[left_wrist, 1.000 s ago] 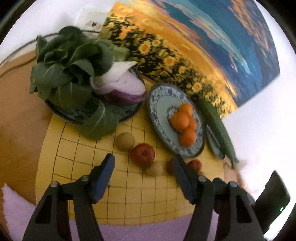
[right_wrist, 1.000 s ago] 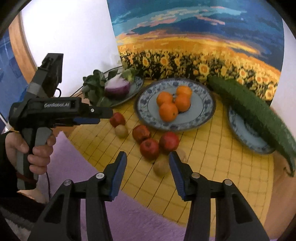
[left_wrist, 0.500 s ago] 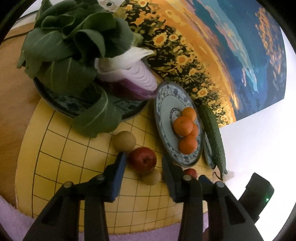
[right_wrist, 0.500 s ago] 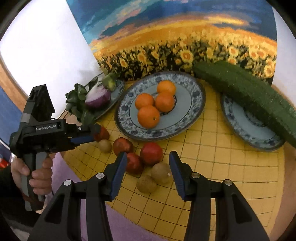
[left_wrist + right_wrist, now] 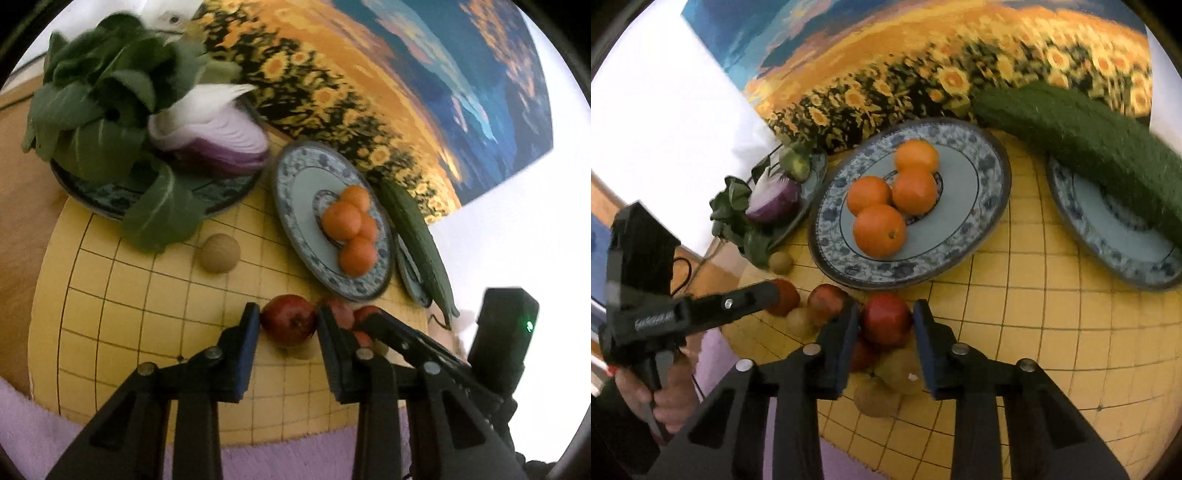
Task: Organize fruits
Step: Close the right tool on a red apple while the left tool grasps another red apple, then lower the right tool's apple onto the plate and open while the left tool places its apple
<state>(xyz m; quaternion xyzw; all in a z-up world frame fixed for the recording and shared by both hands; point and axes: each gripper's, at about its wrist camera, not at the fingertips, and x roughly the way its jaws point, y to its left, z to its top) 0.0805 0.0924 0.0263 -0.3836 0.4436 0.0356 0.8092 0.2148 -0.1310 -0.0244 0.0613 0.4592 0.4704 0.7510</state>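
The left gripper [image 5: 288,325] is closing, and its pads already sit against both flanks of a red apple [image 5: 290,320] at the near edge of the yellow mat [image 5: 122,295]. The right gripper [image 5: 886,325] is closing too, its pads flush on a second apple [image 5: 886,318] just to the right of the first, with more apples and brown kiwis [image 5: 877,397] crowded under and around it.

Both apples look firm, smooth and round, moderately heavy for their size. A grip across the widest part suits them; higher or lower, the waxy skin would likely let them squirt out. They should take a firm squeeze without bruising much. The kiwis beside them seem softer and may roll when the apples lift.

Farther off, the middle plate [image 5: 990,173] holds four oranges [image 5: 879,230], with bare glaze left on its right side. To the right a cucumber [image 5: 1082,136] lies across another plate; far left, greens and a cut onion [image 5: 218,147] fill a third.
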